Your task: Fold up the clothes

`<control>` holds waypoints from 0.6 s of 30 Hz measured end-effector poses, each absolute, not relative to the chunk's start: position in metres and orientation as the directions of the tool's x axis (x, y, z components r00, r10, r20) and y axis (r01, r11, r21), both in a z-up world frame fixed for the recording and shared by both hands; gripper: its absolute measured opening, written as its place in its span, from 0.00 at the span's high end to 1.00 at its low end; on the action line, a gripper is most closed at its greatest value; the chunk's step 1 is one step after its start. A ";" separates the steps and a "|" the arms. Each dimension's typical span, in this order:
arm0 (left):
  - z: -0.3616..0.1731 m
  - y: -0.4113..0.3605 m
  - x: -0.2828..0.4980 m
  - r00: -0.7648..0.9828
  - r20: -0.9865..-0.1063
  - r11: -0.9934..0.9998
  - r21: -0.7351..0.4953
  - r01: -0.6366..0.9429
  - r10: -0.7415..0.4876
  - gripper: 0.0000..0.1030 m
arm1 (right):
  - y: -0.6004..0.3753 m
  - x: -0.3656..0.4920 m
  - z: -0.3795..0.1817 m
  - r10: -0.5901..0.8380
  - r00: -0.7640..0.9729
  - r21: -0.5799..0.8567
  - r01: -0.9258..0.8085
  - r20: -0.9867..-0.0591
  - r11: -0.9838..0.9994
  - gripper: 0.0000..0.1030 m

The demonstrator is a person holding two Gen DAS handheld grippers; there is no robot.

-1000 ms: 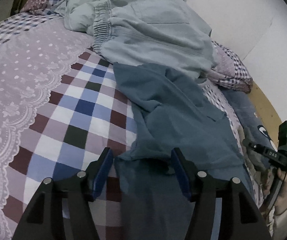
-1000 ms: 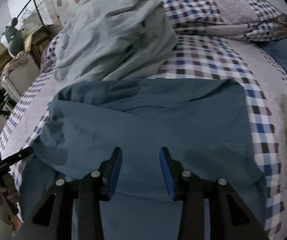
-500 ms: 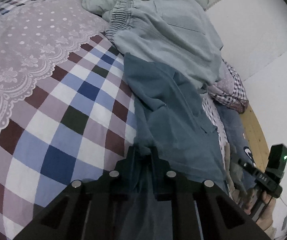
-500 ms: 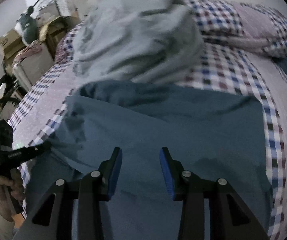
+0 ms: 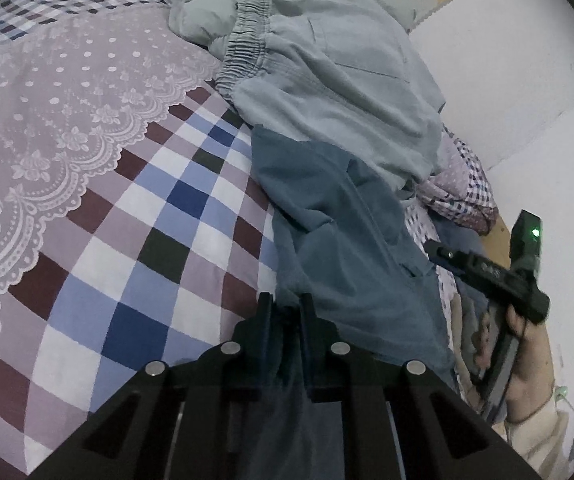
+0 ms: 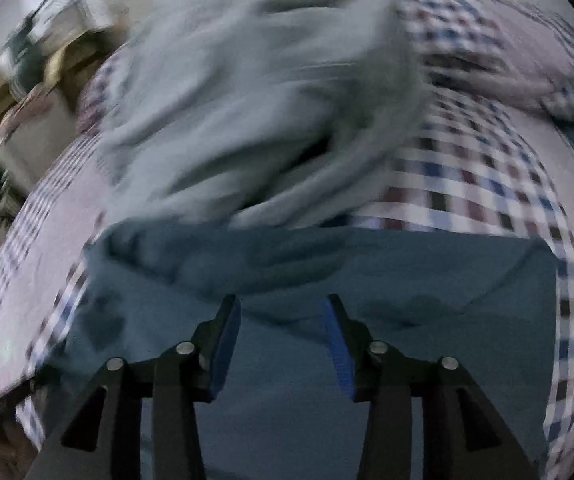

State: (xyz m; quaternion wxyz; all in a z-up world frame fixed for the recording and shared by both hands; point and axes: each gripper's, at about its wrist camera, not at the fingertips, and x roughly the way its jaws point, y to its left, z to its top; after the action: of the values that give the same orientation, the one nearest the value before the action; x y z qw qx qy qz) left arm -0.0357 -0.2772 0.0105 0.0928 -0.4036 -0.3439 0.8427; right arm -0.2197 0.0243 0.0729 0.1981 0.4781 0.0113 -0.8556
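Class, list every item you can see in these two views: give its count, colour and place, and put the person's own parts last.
Dark garment: one, teal blue, flat on the bed nearest both grippers, its edge pinched by the left one.
Pale trousers: one, light grey-blue, elastic waistband, heaped beyond the dark garment.
Bedcover: one, blue, maroon and white check with a lilac lace-print panel, under everything.
Pillow: one, lilac and check, by the white wall.
Wall: white, beside the bed.
Clutter: blurred, count unclear, off the bed's far side.
Left gripper: black, shut on the dark garment.
Right gripper: black with blue pads, open above the dark garment.
Hand: one, holding the right gripper.
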 end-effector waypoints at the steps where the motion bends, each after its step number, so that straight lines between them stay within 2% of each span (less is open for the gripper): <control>1: 0.011 -0.278 -0.035 -0.658 -0.616 -0.746 -0.655 0.121 0.434 0.89 | 0.036 -0.225 0.071 -0.336 -0.464 0.207 0.307 -0.820 -0.929 0.55; 5: 0.011 -0.277 -0.036 -0.658 -0.621 -0.752 -0.647 0.125 0.426 0.89 | 0.075 -0.228 0.066 -0.377 -0.459 0.321 0.197 -0.805 -0.926 0.55; 15: 0.020 -0.269 -0.032 -0.681 -0.639 -0.808 -0.577 0.116 0.358 0.87 | 0.149 -0.126 0.102 -0.393 -0.559 0.337 0.205 -0.730 -0.919 0.54; 18: 0.025 -0.270 -0.025 -0.699 -0.640 -0.829 -0.546 0.121 0.319 0.80 | 0.170 -0.082 0.112 -0.389 -0.580 0.332 0.208 -0.716 -0.920 0.52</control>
State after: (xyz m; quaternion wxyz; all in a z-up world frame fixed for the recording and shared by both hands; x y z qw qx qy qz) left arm -0.0254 -0.2699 0.0248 0.0564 -0.3836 -0.2870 0.8759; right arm -0.0819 0.1696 0.1121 0.1689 0.4257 -0.1064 -0.8826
